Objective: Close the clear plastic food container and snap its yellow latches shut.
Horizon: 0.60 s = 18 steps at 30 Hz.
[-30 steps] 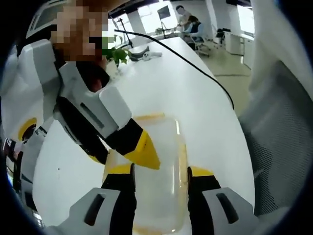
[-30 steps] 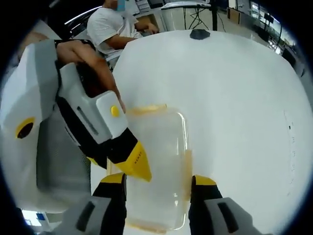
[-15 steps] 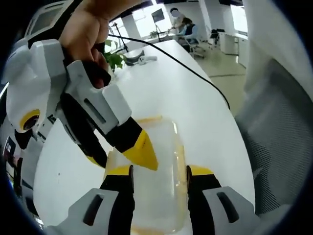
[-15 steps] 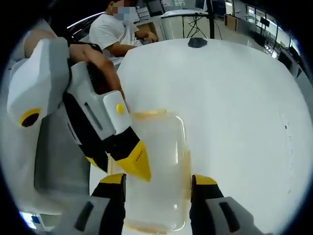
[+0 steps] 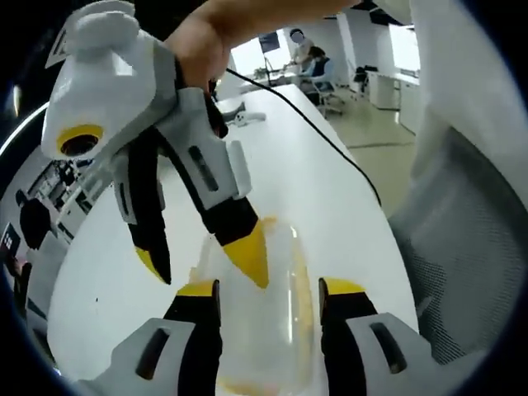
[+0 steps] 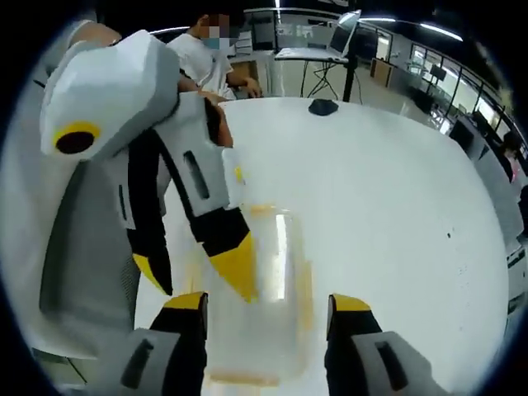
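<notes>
- Lying flat on the white table (image 5: 313, 190), the clear container (image 5: 256, 322) sits between the left gripper (image 5: 268, 290) jaws, which stand wide apart beside it; contact not clear.
- Same in right gripper view: container (image 6: 264, 305) between the right gripper (image 6: 268, 301) jaws, spread wide, no visible hold.
- Yellow latches (image 6: 304, 285) show as faint strips; snapped or not, can't tell.
- Each view has the other gripper coming in from upper left, 2 yellow tips apart, 1 tip over the lid.
- Container's near end cut off by frame.
</notes>
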Motion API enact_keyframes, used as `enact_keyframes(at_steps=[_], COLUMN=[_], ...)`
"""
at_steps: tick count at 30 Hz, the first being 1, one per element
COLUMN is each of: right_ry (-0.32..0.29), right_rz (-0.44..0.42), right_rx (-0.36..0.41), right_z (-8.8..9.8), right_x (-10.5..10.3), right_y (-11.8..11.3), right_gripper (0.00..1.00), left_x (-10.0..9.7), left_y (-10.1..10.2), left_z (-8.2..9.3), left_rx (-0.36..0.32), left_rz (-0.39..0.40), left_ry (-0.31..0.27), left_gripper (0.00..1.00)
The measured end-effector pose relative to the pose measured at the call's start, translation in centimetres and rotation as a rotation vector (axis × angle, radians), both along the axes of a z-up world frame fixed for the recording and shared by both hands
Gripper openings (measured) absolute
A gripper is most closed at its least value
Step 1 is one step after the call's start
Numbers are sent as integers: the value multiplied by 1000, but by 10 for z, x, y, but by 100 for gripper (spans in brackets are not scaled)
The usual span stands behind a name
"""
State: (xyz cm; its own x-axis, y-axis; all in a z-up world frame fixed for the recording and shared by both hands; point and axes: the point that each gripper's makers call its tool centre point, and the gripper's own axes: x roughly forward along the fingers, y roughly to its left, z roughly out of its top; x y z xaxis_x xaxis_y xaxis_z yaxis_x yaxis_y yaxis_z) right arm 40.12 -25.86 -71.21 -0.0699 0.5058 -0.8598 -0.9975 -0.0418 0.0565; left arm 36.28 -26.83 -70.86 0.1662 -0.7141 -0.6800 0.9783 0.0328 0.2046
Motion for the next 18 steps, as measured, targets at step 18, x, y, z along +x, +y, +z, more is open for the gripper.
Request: enact_keyframes(at_steps=[18], right_ry=[-35], right_rz=[39], right_rx=[-29], right_z=[-31], right_x=[-31], right_y=[-36], right_gripper=[78], left_x=[29], left_y=[54], left_z=[-28], left_rx=[144], left_rz=[104], left_ry=[104], left_gripper=[78])
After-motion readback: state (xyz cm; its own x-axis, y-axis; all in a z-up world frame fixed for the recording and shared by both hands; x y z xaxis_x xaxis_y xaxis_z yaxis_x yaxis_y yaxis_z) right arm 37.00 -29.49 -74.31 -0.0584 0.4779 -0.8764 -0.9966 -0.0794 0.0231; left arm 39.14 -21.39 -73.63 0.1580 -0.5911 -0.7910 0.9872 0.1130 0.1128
